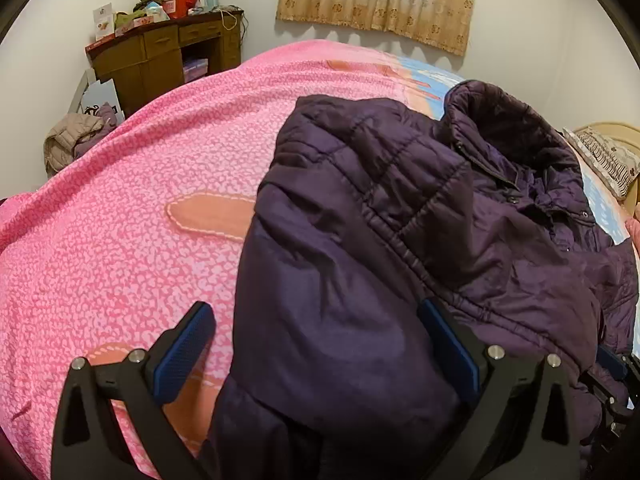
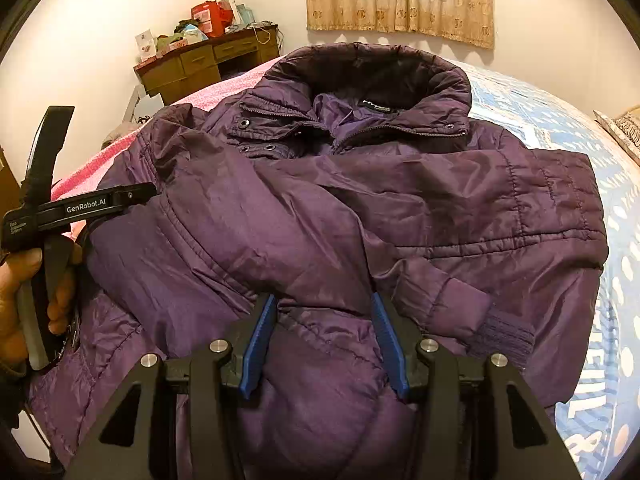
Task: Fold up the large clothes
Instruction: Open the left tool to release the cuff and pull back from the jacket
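Our right claw [image 2: 324, 340] hangs half spread over the jacket [image 2: 360, 216], its pads seemingly clear of the cloth and pinching nothing. Our left claw [image 1: 316, 356] is spread wide at the jacket's nine o'clock edge, one pad on the cloth, the other over the pink bedspread [image 1: 120, 220]. Both sleeves already lie crossed over the chest, so we judge the fold half done: the body fold remains. The jacket, puffy purple, collar at twelve o'clock, lies on the bed.
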